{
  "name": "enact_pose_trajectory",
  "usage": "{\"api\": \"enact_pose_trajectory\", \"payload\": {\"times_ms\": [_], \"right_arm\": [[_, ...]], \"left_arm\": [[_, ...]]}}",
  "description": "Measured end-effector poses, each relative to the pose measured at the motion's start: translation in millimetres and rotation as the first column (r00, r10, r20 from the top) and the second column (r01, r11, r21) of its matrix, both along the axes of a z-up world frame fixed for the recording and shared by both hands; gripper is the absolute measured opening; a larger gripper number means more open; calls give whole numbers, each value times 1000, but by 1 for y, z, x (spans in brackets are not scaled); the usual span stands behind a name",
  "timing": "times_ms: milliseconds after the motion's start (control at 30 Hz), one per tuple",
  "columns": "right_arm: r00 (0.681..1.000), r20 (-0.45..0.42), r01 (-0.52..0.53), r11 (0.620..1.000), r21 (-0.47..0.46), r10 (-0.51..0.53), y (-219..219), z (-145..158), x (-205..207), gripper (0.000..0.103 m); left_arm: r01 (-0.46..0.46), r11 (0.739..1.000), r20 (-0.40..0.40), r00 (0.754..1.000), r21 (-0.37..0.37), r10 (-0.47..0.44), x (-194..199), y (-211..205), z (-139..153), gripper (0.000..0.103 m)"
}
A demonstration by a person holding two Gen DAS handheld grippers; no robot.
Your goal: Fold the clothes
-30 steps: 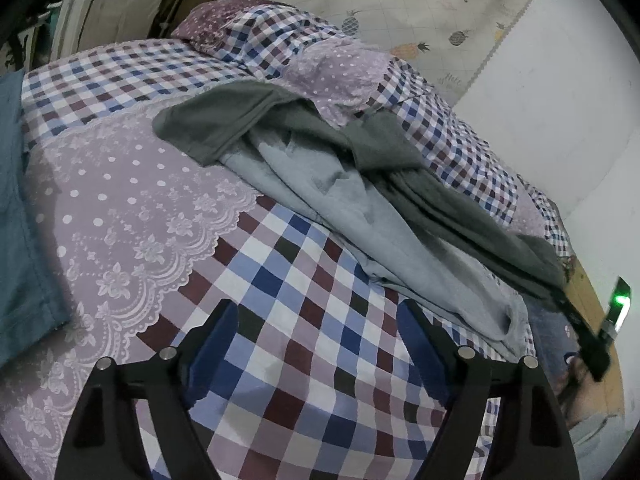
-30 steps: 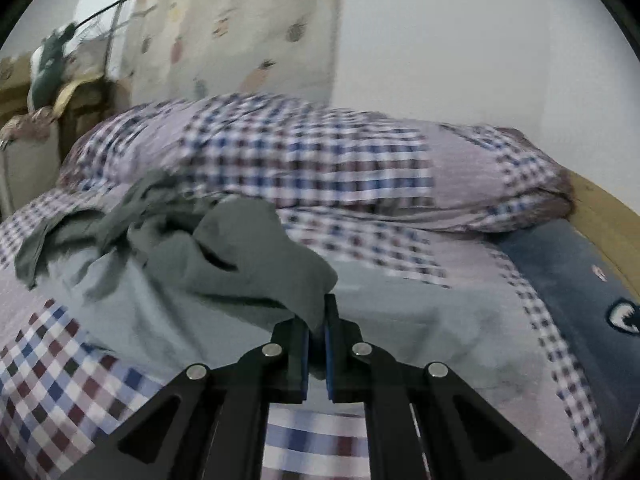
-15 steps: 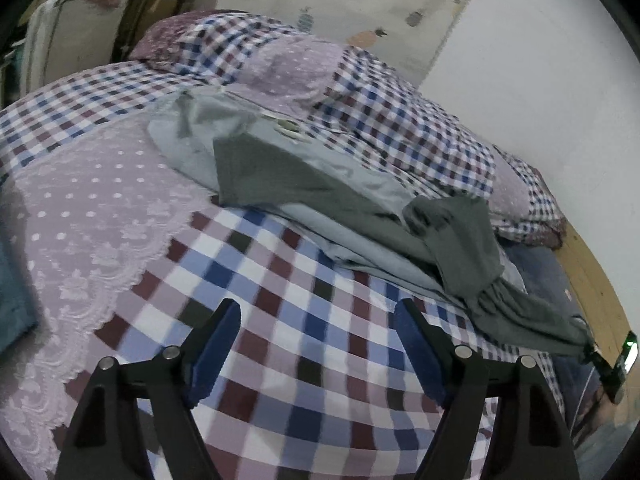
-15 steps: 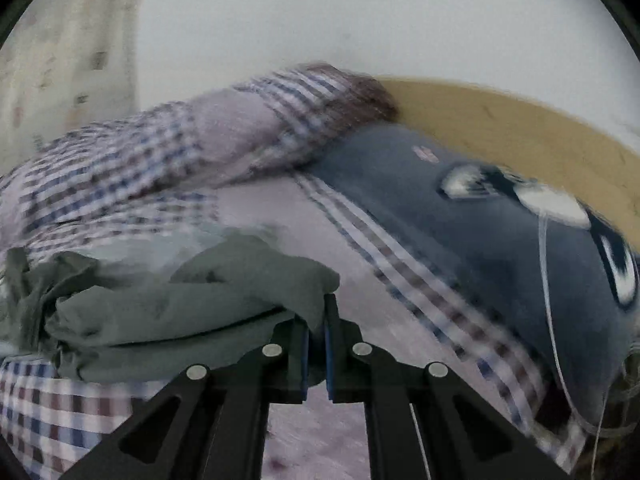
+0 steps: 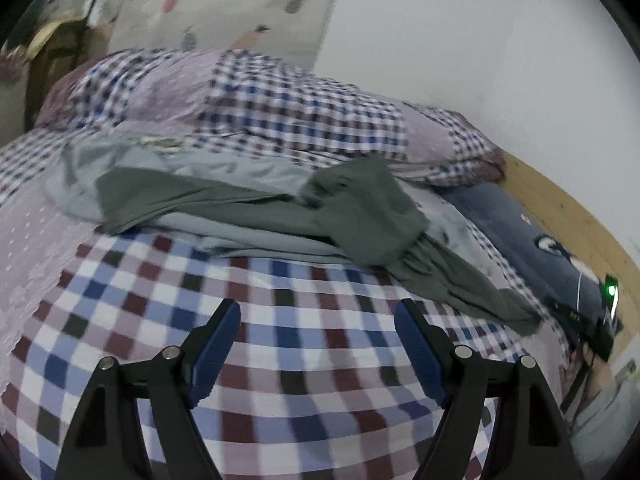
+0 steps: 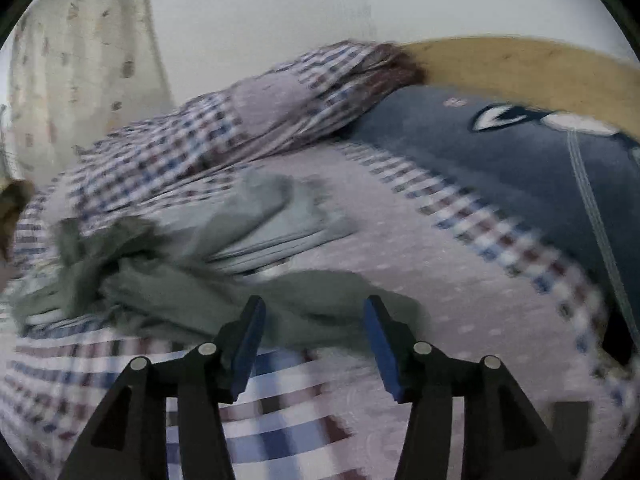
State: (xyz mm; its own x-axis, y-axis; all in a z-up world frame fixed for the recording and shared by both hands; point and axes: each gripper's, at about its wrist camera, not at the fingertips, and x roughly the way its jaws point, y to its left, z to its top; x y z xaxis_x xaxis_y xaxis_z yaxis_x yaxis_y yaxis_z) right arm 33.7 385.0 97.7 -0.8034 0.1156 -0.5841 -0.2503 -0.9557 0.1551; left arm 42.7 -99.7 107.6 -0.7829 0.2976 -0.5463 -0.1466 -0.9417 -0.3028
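Garments: dark shirt (image 5: 360, 216) lies crumpled across a pale garment (image 5: 224, 172) on the checked bed (image 5: 280, 344), one dark end trailing toward the bed's right edge.
Shirt end: in the right view the dark cloth (image 6: 316, 308) rests on the bed just ahead of the right fingers (image 6: 314, 340), lying free.
Right fingers: parted, blue pads apart, nothing clamped between them (the view is blurred, so I cannot tell whether a pad brushes the cloth).
Left fingers: left gripper (image 5: 318, 344) spread wide over bare checked bed, holding nothing, well short of the heap.
Step in hand: judged, spreading the dark shirt flat, since it is still bunched and twisted.
Doing it well: take hems or corners, not mid-cloth bunches; pull both ends taut and low over the bed; separate the dark shirt from the pale garment so only one layer moves.
Risk: dragging the pale garment along, or folding in wrinkles.
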Motion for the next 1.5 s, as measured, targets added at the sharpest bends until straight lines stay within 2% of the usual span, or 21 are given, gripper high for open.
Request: {"api": "enact_pose_trajectory", "payload": {"times_ms": [133, 200, 333, 533, 733, 933, 1133, 1167, 1200, 1233, 1267, 1300, 1333, 1367, 1400, 1500], "right_arm": [[997, -39, -70, 997, -35, 69, -12, -4, -4, 59], [995, -34, -90, 995, -44, 89, -16, -9, -6, 61], [993, -15, -115, 993, -38, 114, -17, -16, -15, 61], [991, -14, -135, 982, -129, 134, -6, -20, -29, 62], [990, -7, -139, 962, -235, 141, 5, -23, -30, 65], [990, -13, -137, 952, -273, 139, 15, -22, -29, 65], [990, -23, -137, 944, -299, 136, 21, -21, -29, 65], [990, -22, -140, 944, -300, 140, 21, -21, -30, 65], [989, -20, -144, 943, -299, 144, 20, -22, -31, 65], [989, -19, -148, 943, -299, 149, 20, -22, -31, 65], [988, -17, -150, 943, -298, 152, 20, -22, -32, 65], [988, -15, -151, 943, -295, 154, 19, -22, -32, 65], [988, -15, -153, 944, -294, 155, 19, -22, -32, 65], [987, -15, -154, 944, -293, 157, 20, -22, -32, 65], [987, -16, -155, 943, -293, 157, 21, -22, -32, 65], [988, -17, -148, 941, -303, 150, 24, -23, -32, 65]], "left_arm": [[67, 996, -37, 997, -66, -69, 3, 36, 3, 85], [82, 985, -45, 995, -150, -89, 2, 58, 0, 86], [108, 952, -20, 993, -286, -119, -8, 100, -9, 86], [96, 909, -25, 993, -404, -116, -27, 133, -11, 86], [103, 860, 0, 993, -500, -119, -61, 158, -19, 86], [108, 803, 25, 993, -586, -115, -97, 184, -28, 86], [64, 777, 26, 998, -626, -61, -142, 201, -41, 85], [64, 771, 33, 998, -634, -56, -149, 205, -44, 84], [67, 762, 38, 998, -645, -55, -155, 208, -48, 76], [68, 752, 45, 998, -656, -51, -160, 211, -52, 52], [69, 750, 55, 998, -658, -44, -164, 212, -54, 38], [60, 765, 63, 998, -641, -26, -167, 208, -52, 18], [51, 780, 71, 997, -623, -8, -171, 204, -51, 11], [39, 797, 77, 997, -603, 9, -174, 199, -49, 7], [8, 831, 55, 998, -557, 27, -172, 189, -41, 6], [-73, 897, 10, 996, -437, 86, -166, 155, -17, 5]]}}
